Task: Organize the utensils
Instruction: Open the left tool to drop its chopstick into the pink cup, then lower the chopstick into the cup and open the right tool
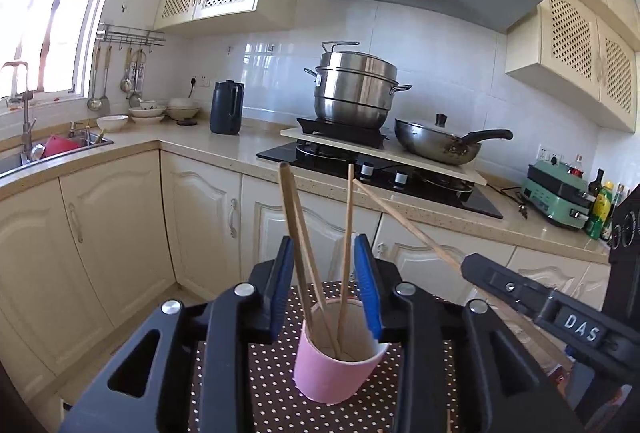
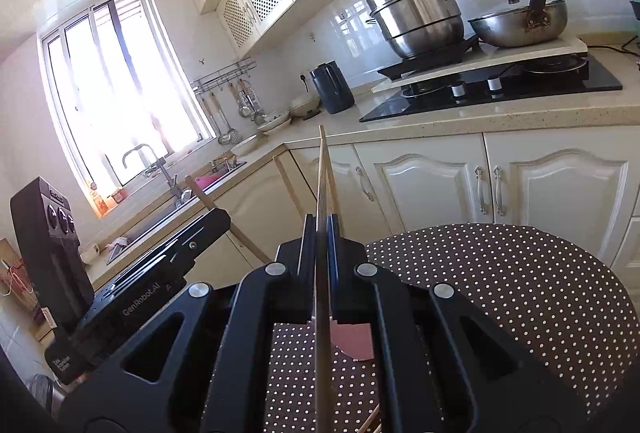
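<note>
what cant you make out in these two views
- Pink cup, right wrist view: mostly hidden behind the right gripper, so its contents don't show.
- Chopstick in the right gripper, left wrist view: its lower end is hidden by the gripper.
- Spotted table, left wrist view: near part hidden by the left gripper.

One pink cup [image 1: 336, 365] holds three chopsticks [image 1: 347, 245], and a fourth chopstick [image 1: 408, 225] is in the right claw [image 1: 466, 265], so four in all. Two claws show, left [image 1: 326, 287] and right. On the hob stand one steamer pot [image 1: 354, 87] and one wok [image 1: 438, 143]; one dark jug [image 1: 226, 107] on the worktop
</note>
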Demonstrator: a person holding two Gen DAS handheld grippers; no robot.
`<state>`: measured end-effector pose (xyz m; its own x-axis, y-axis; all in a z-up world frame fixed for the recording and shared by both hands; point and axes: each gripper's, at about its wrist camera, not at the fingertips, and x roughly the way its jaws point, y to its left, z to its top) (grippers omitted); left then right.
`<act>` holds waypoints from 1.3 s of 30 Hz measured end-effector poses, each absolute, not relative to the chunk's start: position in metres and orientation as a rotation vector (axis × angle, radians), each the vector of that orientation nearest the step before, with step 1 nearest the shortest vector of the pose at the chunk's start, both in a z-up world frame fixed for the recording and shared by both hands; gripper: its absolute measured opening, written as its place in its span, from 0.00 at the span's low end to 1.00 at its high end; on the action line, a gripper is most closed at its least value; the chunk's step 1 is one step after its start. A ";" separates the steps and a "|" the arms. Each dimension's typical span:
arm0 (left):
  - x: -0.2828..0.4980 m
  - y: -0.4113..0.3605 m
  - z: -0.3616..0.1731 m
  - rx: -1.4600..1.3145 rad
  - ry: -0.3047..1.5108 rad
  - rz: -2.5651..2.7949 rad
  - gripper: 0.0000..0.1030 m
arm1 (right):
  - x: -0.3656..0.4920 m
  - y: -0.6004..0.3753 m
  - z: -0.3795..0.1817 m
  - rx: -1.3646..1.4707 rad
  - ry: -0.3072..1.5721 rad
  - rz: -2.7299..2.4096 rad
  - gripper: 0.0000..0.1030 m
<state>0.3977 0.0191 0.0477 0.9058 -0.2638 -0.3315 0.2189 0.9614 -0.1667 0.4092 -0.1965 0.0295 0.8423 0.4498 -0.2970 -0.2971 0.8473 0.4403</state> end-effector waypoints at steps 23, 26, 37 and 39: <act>0.376 0.042 0.017 -0.181 0.471 -0.222 0.31 | 0.391 -0.196 0.023 0.356 0.467 0.424 0.06; 0.375 0.040 0.016 -0.158 0.471 -0.215 0.31 | 0.387 -0.196 0.015 0.316 0.538 0.431 0.06; 0.370 0.030 0.016 -0.118 0.495 -0.215 0.31 | 0.377 -0.187 0.014 0.129 0.771 0.464 0.06; 0.368 0.030 0.017 -0.117 0.501 -0.214 0.31 | 0.382 -0.184 0.015 0.113 0.824 0.483 0.06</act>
<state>0.3678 0.0298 0.0169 0.8554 -0.2319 -0.4632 0.1746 0.9709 -0.1637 0.3817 -0.1835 0.0153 0.5783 0.4546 -0.6774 -0.3688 0.8863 0.2801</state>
